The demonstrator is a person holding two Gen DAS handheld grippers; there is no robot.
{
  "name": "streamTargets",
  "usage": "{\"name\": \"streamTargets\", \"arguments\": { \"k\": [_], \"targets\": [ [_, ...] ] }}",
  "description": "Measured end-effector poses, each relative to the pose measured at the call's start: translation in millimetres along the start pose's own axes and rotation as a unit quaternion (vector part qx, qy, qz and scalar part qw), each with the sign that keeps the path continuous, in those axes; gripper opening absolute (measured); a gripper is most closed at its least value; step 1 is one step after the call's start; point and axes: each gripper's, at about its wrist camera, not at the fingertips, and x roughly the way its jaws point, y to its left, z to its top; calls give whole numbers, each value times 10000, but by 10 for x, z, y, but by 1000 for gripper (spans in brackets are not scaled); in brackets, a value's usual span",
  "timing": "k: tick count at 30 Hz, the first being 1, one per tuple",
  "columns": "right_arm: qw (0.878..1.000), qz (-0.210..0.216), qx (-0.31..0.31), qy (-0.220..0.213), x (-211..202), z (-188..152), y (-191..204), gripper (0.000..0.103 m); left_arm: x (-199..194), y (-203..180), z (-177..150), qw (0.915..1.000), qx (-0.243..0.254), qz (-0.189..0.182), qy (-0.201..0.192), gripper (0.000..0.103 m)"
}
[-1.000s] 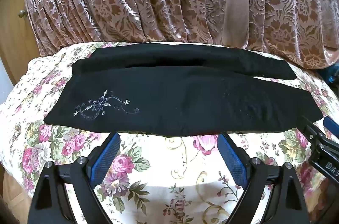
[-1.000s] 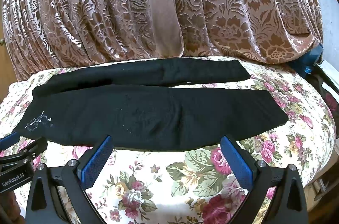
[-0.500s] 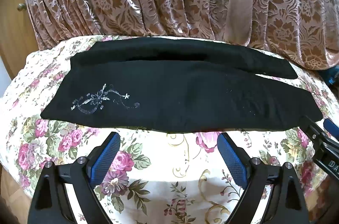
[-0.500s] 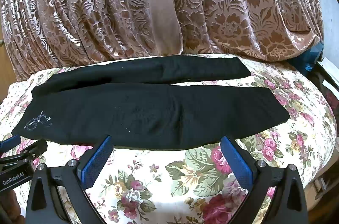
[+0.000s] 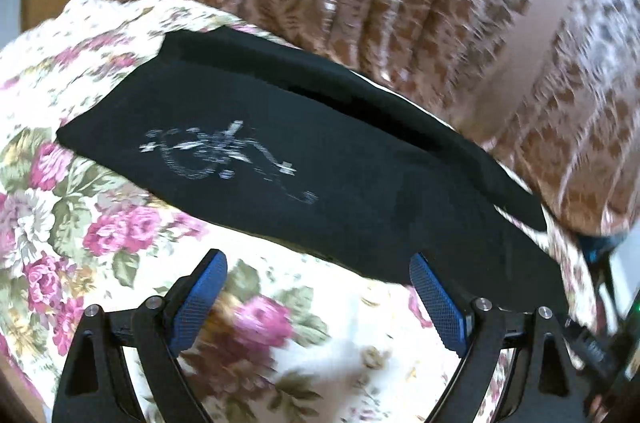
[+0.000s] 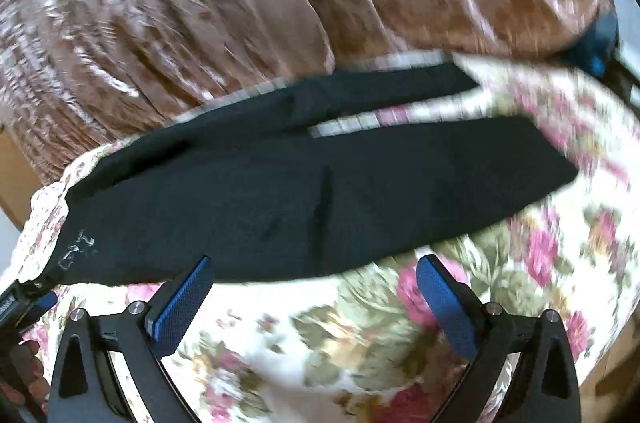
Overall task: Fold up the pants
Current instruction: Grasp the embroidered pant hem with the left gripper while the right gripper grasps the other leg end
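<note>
Pants: the long black fabric pants (image 5: 320, 183) lie flat on the cream bedspread printed with pink roses (image 5: 100, 223), ahead of both tools; also seen in the right wrist view (image 6: 320, 191).

Long axis: it runs across both views, left to right. The waist end with the silver embroidered motif (image 5: 224, 159) is on the left, the two leg ends on the right.

Legs: the near leg is broad and close to the tools; the far leg (image 6: 380, 95) lies behind it, beside the brown-and-silver patterned curtain (image 6: 160, 3), with a strip of bedspread showing between them toward the right.

Left gripper: the black left gripper with blue pads (image 5: 316, 297) has its jaws wide apart and holds nothing. It sits just short of the near edge of the pants, on the waist side, so it seems the nearer tool to the motif.

Right gripper: the black right gripper with blue pads (image 6: 316, 297) is likewise spread wide and empty, just before the near hem, toward the leg ends.

Likely next move: each tool would go forward to the near edge at its own end, judging by the layout.

Writing: no brand can be read now; the motif is a flourish, not letters, and both views are blurred. A label on the other tool at the left edge of the right wrist view is too smeared to read.
</note>
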Motion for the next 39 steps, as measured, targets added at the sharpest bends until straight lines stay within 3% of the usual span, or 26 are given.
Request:
{"name": "streamTargets", "arguments": {
  "k": [4, 7, 11, 14, 24, 31, 34, 37, 39],
  "targets": [
    [9988, -62, 484, -64, 25, 11, -345, 102, 46, 271, 93, 9993, -339, 115, -89, 93],
    [9939, 260, 1070, -50, 59, 34, -657, 88, 74, 487, 128, 9978, -647, 48, -162, 93],
    [9728, 673, 2213, 96, 182, -15, -1138, 78, 83, 734, 130, 9936, -1081, -32, -339, 92],
    [9612, 908, 2606, 22, 238, -29, -1339, 71, 81, 874, 95, 9883, -1434, -241, -470, 90],
    [9494, 1151, 2918, -160, 434, 54, -1525, 59, 89, 931, 110, 9870, -1375, -475, -682, 92],
    [9388, 1375, 3150, -216, 620, 121, -1602, 40, 183, 1014, 277, 9806, -1699, -522, -833, 90],
    [9339, 1476, 3252, -194, 708, 112, -1648, 25, 253, 1052, 365, 9770, -1856, -543, -901, 89],
    [9314, 1565, 3283, -132, 757, 101, -1686, 20, 312, 1100, 414, 9738, -2001, -515, -951, 79],
    [9366, 1607, 3112, -79, 772, 124, -1663, 20, 350, 1144, 428, 9723, -2103, -425, -929, 62]
  ]
}}
